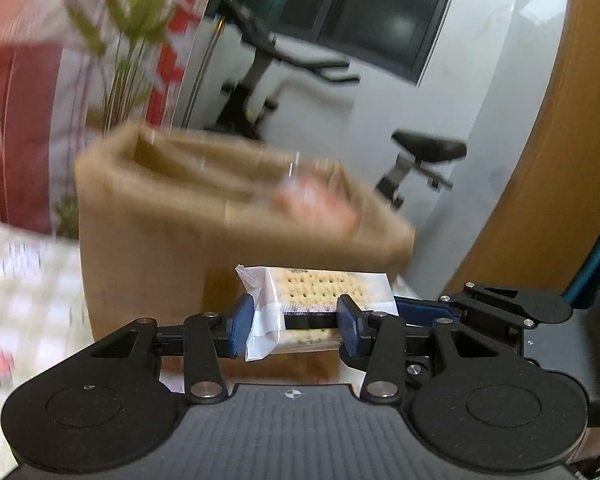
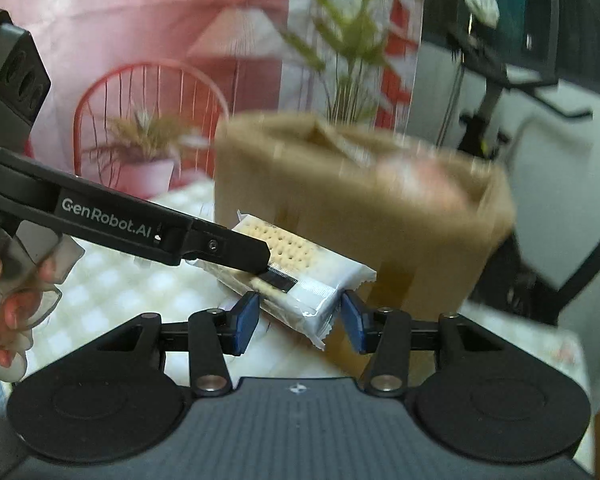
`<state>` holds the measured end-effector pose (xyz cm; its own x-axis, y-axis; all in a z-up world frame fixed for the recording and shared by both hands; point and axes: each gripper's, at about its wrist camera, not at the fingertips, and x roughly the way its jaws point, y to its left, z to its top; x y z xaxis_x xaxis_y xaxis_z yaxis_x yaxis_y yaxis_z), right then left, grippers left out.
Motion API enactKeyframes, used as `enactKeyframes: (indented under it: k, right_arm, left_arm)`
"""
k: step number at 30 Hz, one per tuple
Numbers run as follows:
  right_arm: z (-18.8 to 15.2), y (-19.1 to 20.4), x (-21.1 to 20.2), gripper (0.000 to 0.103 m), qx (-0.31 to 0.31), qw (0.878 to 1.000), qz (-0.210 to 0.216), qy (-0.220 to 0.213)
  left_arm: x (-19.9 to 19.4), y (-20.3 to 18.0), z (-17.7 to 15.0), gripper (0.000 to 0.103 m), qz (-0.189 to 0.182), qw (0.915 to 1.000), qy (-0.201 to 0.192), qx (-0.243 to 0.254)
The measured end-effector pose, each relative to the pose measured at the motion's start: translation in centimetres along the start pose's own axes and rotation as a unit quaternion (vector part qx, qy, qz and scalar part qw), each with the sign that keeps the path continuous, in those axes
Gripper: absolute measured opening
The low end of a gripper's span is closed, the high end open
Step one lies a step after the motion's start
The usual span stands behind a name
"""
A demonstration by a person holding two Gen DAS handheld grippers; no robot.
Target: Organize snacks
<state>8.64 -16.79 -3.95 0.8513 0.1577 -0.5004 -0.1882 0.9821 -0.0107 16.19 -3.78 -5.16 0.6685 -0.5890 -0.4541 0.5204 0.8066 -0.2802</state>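
Lying crosswise in left gripper (image 1: pixel 296 322): cracker pack (image 1: pixel 320 292).

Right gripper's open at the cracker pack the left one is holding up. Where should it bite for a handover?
Probably the free end of the cracker pack, nearest the right gripper. The left gripper clamps the middle, so only the ends are clear. Come straight forward, blue pads across the pack's narrow width, behind the crimped seal.
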Motion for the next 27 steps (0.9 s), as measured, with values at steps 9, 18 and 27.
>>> enactKeyframes:
  k: [9, 18, 27]
  right_arm:
    - [7.7, -3.4, 3.9, 0.048, -0.03, 0.999, 0.001, -0.034]
    - [9.7, -5.4, 10.4, 0.05, 0.006, 1.0, 0.007, 0.006]
    - [9.1, -6.3, 7.7, 0.077, 0.053, 0.998, -0.023, 0.007]
  left_arm:
    - [3.0, 1.4, 7.5, 0.048, 0.026, 0.9993, -0.028, 0.0]
    - [5.9, 4.3, 9.5, 0.05, 0.056, 0.9984, -0.006, 0.006]
    - [2.6, 3.9, 9.6, 0.086, 0.067, 0.9971, -0.021, 0.028]
